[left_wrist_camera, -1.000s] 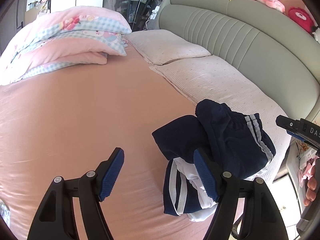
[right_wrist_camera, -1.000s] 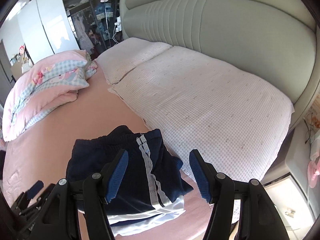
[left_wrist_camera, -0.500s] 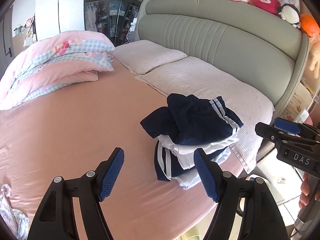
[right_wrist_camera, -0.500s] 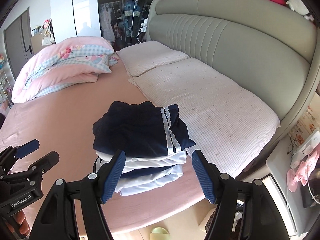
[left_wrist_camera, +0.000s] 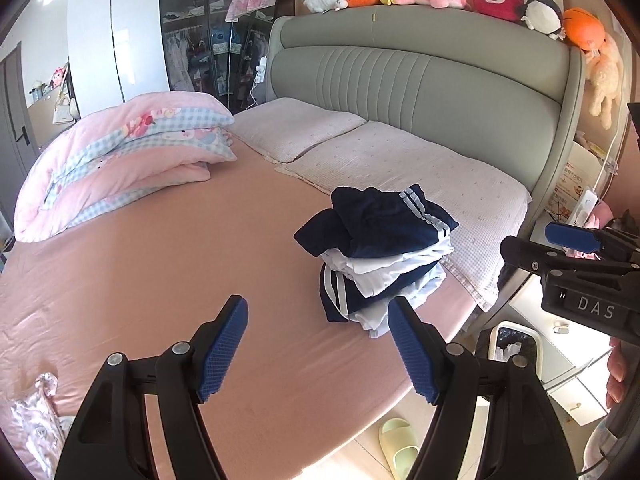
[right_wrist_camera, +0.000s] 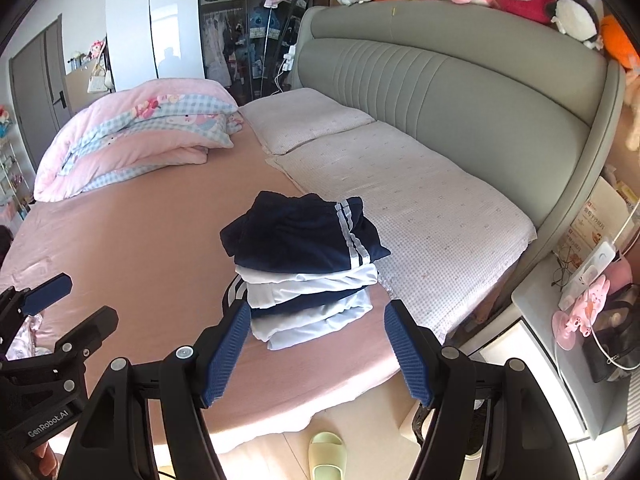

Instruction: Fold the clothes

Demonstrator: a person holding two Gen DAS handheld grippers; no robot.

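Note:
A stack of folded clothes (left_wrist_camera: pixel 380 256), navy shorts with white stripes on top of white and navy layers, sits on the pink bed sheet (left_wrist_camera: pixel 160 260) near the bed's edge. My left gripper (left_wrist_camera: pixel 318 308) hovers above the sheet, short of the stack, open with nothing between its blue pads. In the right wrist view the same stack (right_wrist_camera: pixel 308 264) lies just beyond my right gripper (right_wrist_camera: pixel 317 308), which is open and empty too. Each gripper shows in the other's view: the right gripper (left_wrist_camera: pixel 540 242) at the right edge, the left gripper (right_wrist_camera: pixel 76 304) at the lower left.
A folded pink and blue quilt (left_wrist_camera: pixel 120 160) and two pillows (left_wrist_camera: pixel 296 128) lie toward the grey headboard (left_wrist_camera: pixel 440 92), which is topped with plush toys. A small pale garment (left_wrist_camera: pixel 32 420) lies at the sheet's near left. A green slipper (left_wrist_camera: pixel 400 444), a bin (left_wrist_camera: pixel 512 344) and a nightstand (right_wrist_camera: pixel 560 320) stand beside the bed.
Both grippers have drawn back and up from the stack of clothes, which now looks smaller and farther off. The stack itself has stayed in place.

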